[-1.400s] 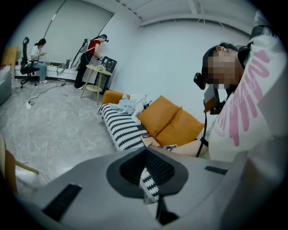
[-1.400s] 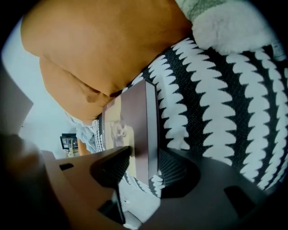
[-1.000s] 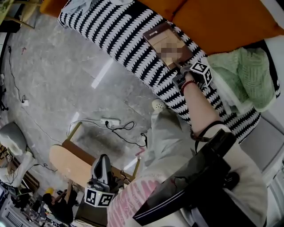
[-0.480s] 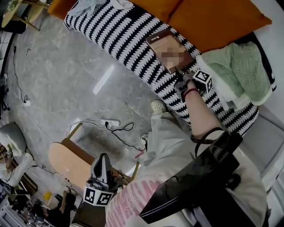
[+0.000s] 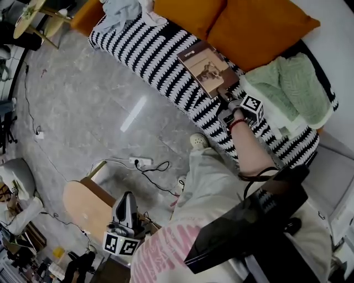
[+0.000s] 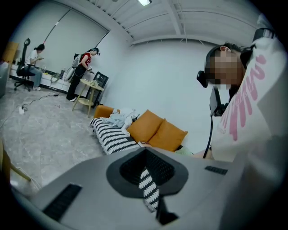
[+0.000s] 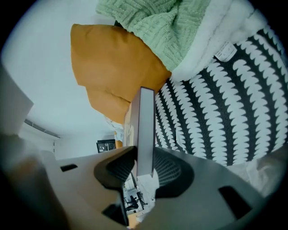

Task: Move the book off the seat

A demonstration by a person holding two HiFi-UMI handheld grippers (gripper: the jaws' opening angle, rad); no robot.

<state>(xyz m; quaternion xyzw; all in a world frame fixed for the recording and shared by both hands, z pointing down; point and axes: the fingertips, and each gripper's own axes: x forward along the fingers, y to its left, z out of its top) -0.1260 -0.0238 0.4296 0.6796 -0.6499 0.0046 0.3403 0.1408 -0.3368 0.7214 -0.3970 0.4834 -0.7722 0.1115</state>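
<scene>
A brown book [image 5: 206, 67] lies over the black-and-white striped seat [image 5: 149, 44], in front of the orange cushions. My right gripper [image 5: 225, 95] is shut on the book's near corner. In the right gripper view the book's [image 7: 146, 126] edge stands between the pads of the right gripper [image 7: 145, 157], whose jaws have just been closing on it. The gripped end is off the seat; I cannot tell whether the far end still rests on it. My left gripper [image 5: 126, 209] hangs low at the bottom left, far from the seat. The left gripper [image 6: 146, 173] has its jaws a narrow slit apart, empty.
Two orange cushions [image 5: 260, 27] back the seat; a green blanket [image 5: 293, 88] lies right of the book and loose clothes [image 5: 124, 8] at the far end. On the grey floor are a power strip [image 5: 141, 162] with cables and a wooden stool [image 5: 86, 202]. Other people [image 6: 83, 74] stand far off.
My right gripper has risen with the book's near corner in it, tilting the book up from the seat. The left gripper has shifted only a little.
</scene>
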